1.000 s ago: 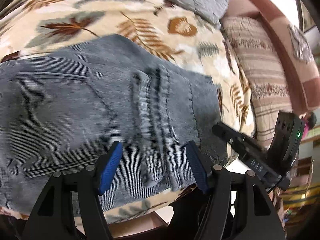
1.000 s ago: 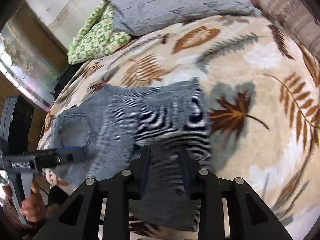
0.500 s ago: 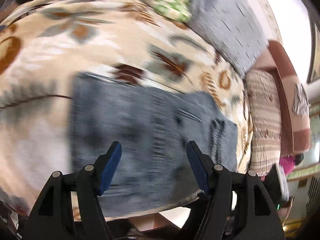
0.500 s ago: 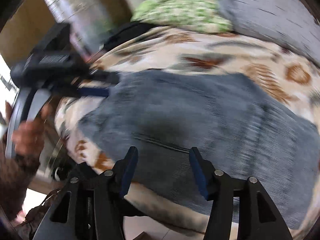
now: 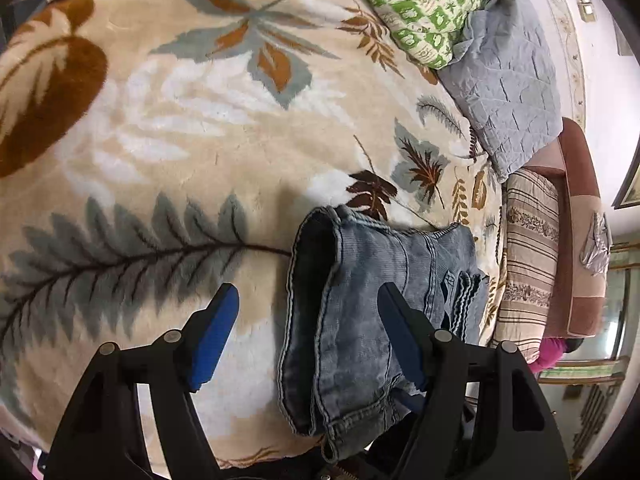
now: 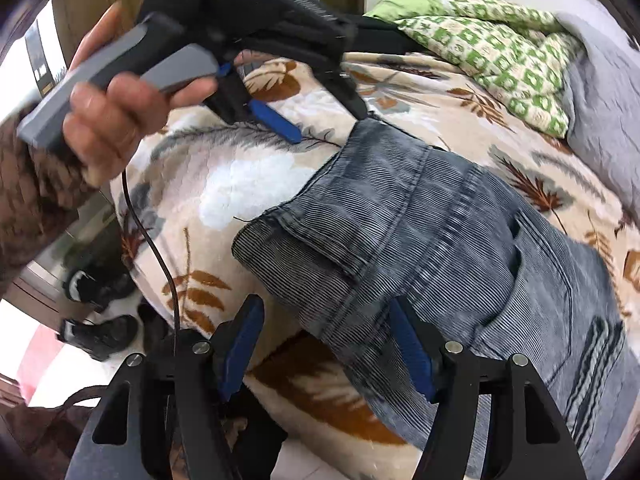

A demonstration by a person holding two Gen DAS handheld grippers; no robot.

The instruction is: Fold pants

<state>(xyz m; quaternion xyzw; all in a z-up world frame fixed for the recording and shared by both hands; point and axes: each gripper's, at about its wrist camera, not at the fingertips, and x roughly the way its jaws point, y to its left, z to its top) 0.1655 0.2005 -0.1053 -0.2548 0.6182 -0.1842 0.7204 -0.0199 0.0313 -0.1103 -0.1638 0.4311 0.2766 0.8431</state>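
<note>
Folded grey-blue corduroy jeans point(image 5: 372, 312) lie near the edge of a bed covered by a cream leaf-patterned blanket point(image 5: 168, 128). The left gripper point(image 5: 308, 336) hovers over the jeans' open hem end, its blue-padded fingers point(image 5: 214, 336) spread wide apart and clamped on nothing; one finger is above the blanket, the other above the denim. The right gripper point(image 6: 326, 354) hangs at the bed's edge beside the folded jeans, fingers also wide apart and empty. In the right wrist view, a hand point(image 6: 116, 116) holds the left gripper's grey handle above the blanket. A green patterned quilt point(image 5: 424, 4) and a grey quilted cover point(image 5: 508, 84) lie at the far side of the bed
</note>
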